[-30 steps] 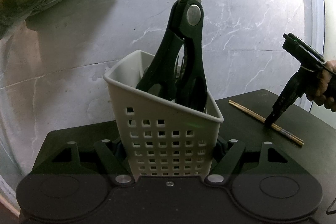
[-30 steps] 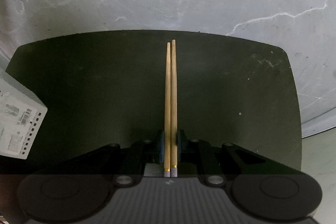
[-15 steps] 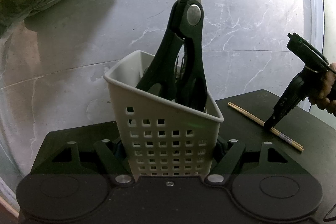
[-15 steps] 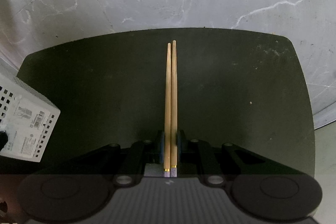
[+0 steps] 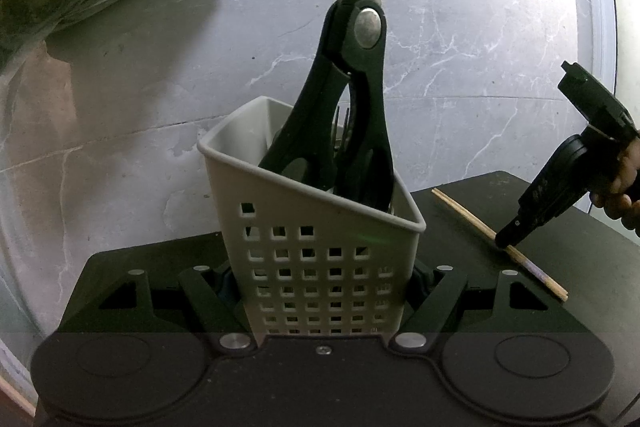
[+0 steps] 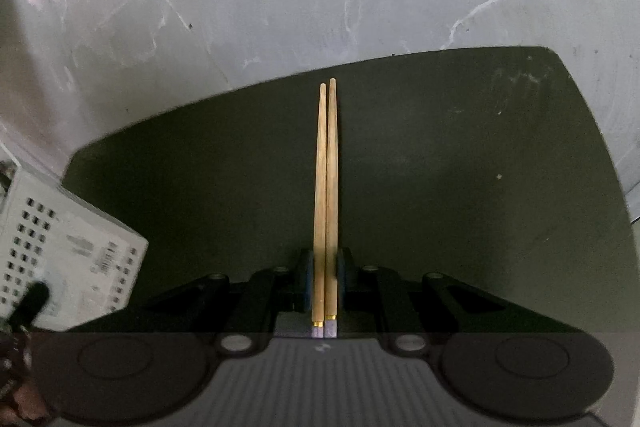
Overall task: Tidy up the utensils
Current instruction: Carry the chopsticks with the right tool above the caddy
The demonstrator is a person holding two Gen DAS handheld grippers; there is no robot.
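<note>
Clamping a pair of chopsticks point(image 6: 326, 195) in the right gripper point(image 6: 325, 281), tips pointing away, right of the utensil caddy point(image 5: 316, 259) gripped by the left gripper point(image 5: 320, 291).

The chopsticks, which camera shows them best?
The right wrist view: the chopsticks run up the middle, full length, side by side, clamped between the right tongs. The left wrist view shows them only small at the right edge, partly covered by those tongs.

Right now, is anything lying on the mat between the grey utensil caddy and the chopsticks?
No. In the left wrist view the black mat is bare between the caddy and the chopsticks, which the right gripper clamps.
</note>
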